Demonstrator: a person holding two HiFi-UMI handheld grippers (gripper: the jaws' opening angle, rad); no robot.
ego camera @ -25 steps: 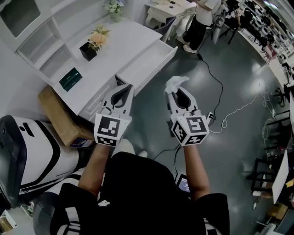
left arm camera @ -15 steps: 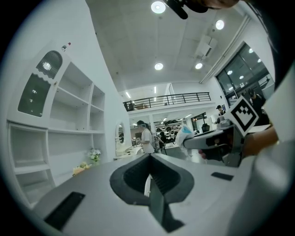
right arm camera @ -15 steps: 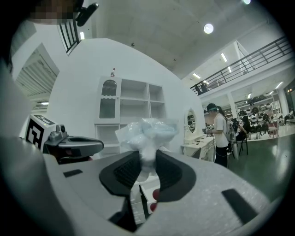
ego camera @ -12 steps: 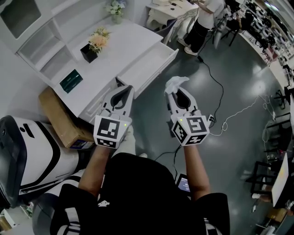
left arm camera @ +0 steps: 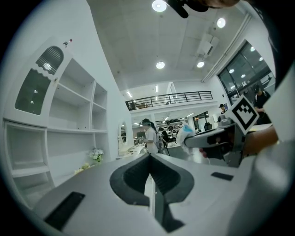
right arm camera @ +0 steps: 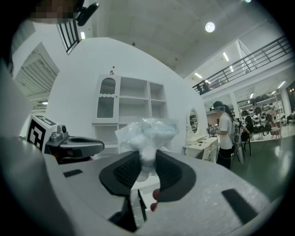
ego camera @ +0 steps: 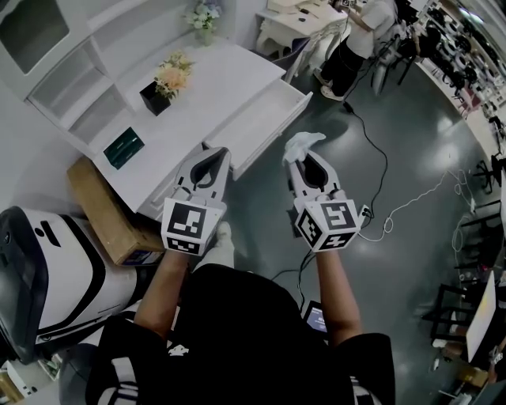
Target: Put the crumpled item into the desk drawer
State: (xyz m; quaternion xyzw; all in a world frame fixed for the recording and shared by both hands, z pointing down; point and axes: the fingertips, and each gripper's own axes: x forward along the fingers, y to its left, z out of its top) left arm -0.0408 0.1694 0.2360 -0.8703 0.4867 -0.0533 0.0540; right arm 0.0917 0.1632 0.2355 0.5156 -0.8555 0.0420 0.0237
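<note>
The crumpled white item sticks out of the tips of my right gripper, which is shut on it above the grey floor. In the right gripper view the wad bulges between and above both pads. My left gripper is shut and empty, its tips over the front edge of the white desk. The desk drawer stands pulled out, just ahead of and between both grippers. The left gripper view shows its own jaws met, and the right gripper level beside it.
On the desk stand a flower pot, a dark green book and a vase, with a shelf unit behind. A cardboard box and a white machine are at left. A cable crosses the floor. A person stands beyond.
The desk and its open drawer have drifted slightly down and right in the head view. Both grippers keep their pose side by side, the right still holding the crumpled item.
</note>
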